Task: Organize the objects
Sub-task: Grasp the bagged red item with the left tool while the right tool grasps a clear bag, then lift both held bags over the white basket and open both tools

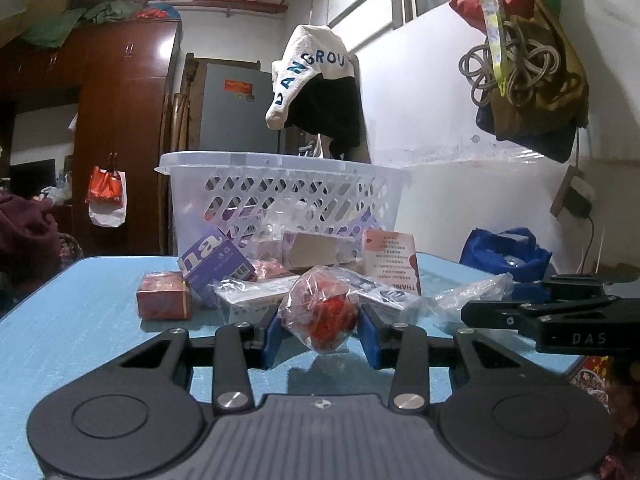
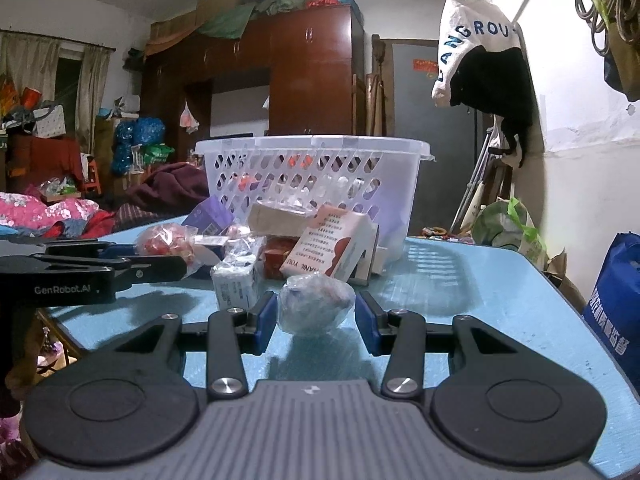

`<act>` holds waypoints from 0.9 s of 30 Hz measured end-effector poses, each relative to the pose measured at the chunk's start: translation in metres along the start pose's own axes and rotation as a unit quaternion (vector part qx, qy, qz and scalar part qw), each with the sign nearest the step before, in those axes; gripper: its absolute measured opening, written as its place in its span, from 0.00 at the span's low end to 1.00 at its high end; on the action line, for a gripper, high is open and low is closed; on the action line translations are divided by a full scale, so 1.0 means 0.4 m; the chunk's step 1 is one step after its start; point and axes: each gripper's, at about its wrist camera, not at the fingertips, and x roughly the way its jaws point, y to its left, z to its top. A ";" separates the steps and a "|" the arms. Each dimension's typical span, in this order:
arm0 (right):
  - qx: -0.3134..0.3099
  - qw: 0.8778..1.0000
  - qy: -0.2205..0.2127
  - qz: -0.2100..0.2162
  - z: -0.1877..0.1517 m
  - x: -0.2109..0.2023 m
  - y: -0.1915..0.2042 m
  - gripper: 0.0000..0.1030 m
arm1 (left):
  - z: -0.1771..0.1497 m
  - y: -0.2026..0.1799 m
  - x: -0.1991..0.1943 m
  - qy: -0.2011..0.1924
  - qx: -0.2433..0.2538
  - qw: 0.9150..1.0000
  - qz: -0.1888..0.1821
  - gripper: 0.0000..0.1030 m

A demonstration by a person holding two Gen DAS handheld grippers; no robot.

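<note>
A white plastic basket stands at the back of the blue table; it also shows in the right wrist view. Boxes and bagged items lie in a pile in front of it. My left gripper is open with a clear bag of red items between its blue fingers, which stand beside the bag. My right gripper is open around a clear bag with a bluish lump on the table.
The pile holds a purple box, a red box, a pink-and-white box and a brown box. The left gripper's arm crosses the right view's left side. A blue bag stands right of the table.
</note>
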 end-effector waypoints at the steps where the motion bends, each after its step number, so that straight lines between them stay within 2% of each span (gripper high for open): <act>1: 0.002 1.000 -0.003 0.002 0.006 -0.004 -0.002 0.45 | 0.001 0.003 -0.005 -0.003 -0.003 1.000 -0.003 0.43; 6: 0.004 0.999 -0.046 0.013 0.078 -0.036 -0.009 0.45 | 0.049 0.026 -0.028 -0.031 -0.019 0.999 -0.029 0.43; 9: 0.007 0.996 -0.078 0.034 0.174 -0.020 -0.020 0.45 | 0.141 0.049 -0.011 -0.049 -0.029 0.997 -0.043 0.43; 11: -0.001 0.995 -0.088 0.045 0.255 0.025 -0.024 0.45 | 0.213 0.071 0.022 -0.055 -0.043 0.996 -0.047 0.43; 13: -0.012 0.996 -0.078 0.039 0.328 0.094 -0.027 0.45 | 0.293 0.097 0.079 -0.048 -0.057 0.996 -0.038 0.43; 15: -0.018 0.998 -0.055 0.036 0.386 0.175 -0.038 0.45 | 0.355 0.126 0.153 -0.026 -0.076 0.997 -0.022 0.43; 18: -0.028 0.999 -0.016 0.028 0.422 0.290 -0.050 0.47 | 0.391 0.166 0.265 0.022 -0.095 0.995 0.003 0.43; 19: -0.033 0.999 -0.006 0.025 0.417 0.312 -0.050 0.51 | 0.393 0.176 0.298 0.040 -0.101 0.994 0.003 0.44; 20: -0.039 0.999 0.001 0.019 0.413 0.335 -0.049 0.55 | 0.390 0.187 0.329 0.057 -0.107 0.993 -0.002 0.50; 21: -0.043 0.999 0.002 0.011 0.404 0.340 -0.046 0.68 | 0.385 0.193 0.345 0.064 -0.112 0.992 -0.005 0.52; 22: -0.043 0.999 -0.002 0.002 0.393 0.336 -0.047 0.76 | 0.384 0.191 0.350 0.061 -0.103 0.993 0.002 0.61; 23: -0.039 0.999 -0.008 0.000 0.384 0.317 -0.056 0.78 | 0.382 0.190 0.348 0.060 -0.102 0.993 0.008 0.75; 24: -0.028 0.999 -0.018 0.006 0.375 0.294 -0.067 0.87 | 0.379 0.190 0.338 0.056 -0.105 0.993 0.008 0.79; 25: -0.017 0.999 -0.028 0.013 0.364 0.265 -0.077 1.00 | 0.378 0.188 0.318 0.046 -0.105 0.993 0.003 0.79; 27: -0.006 0.998 -0.054 0.016 0.330 0.189 -0.098 1.00 | 0.364 0.181 0.254 0.019 -0.094 0.995 -0.001 0.80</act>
